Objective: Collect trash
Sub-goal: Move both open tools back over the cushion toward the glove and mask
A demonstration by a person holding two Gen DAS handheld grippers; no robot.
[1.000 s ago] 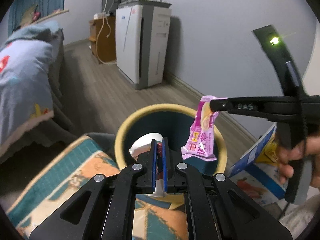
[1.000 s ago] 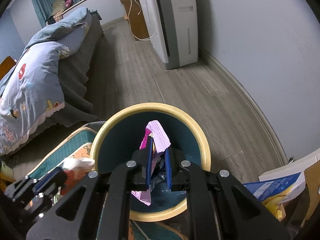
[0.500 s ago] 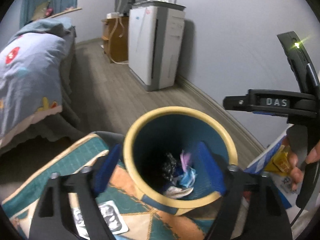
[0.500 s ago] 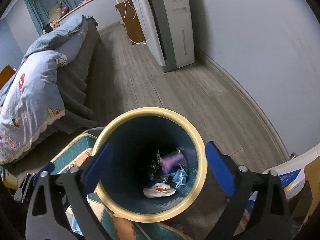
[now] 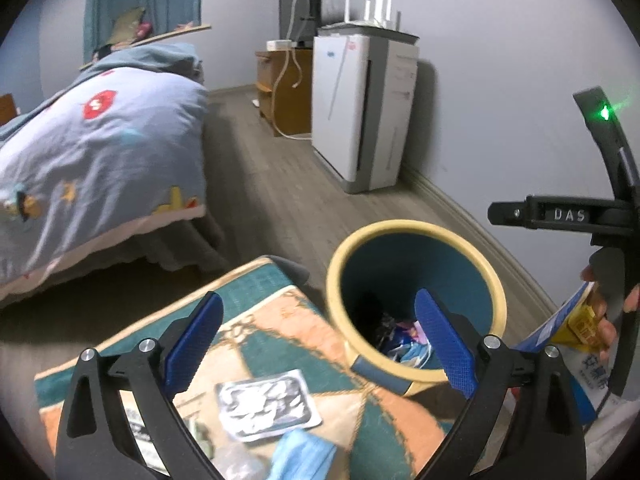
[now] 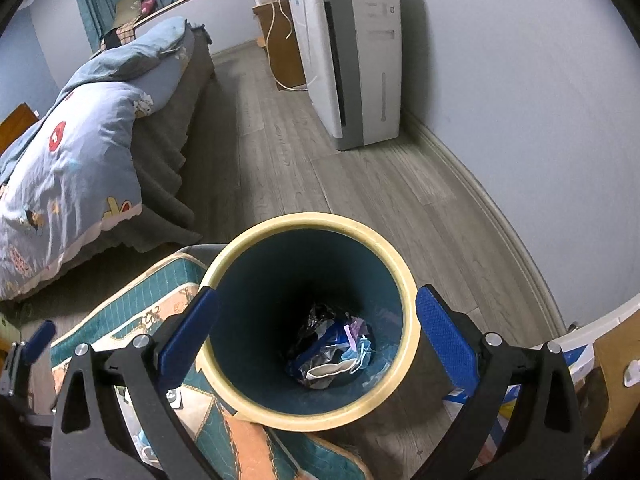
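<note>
A round bin with a cream rim (image 6: 312,220) and a teal inside stands on the floor at the edge of a patterned rug (image 5: 260,300). Crumpled wrappers and a mask (image 6: 336,348) lie at its bottom. My right gripper (image 6: 316,296) hangs open straight above the bin's mouth, with nothing between its fingers. My left gripper (image 5: 318,300) is over the rug left of the bin (image 5: 400,226); its jaws are opening and hold nothing. Below it on the rug lie a silver wrapper (image 5: 266,404) and a blue mask (image 5: 304,456).
A bed with a blue quilt (image 5: 100,140) fills the left. A white air purifier (image 5: 360,112) and a wooden cabinet (image 5: 284,84) stand against the far wall. A blue and yellow carton (image 5: 576,360) sits right of the bin, beside the person's hand (image 5: 608,320).
Both grippers went from shut to open. The pink wrapper and the white piece they held dropped into the bin. The left gripper pulled back to the left, over the rug.
</note>
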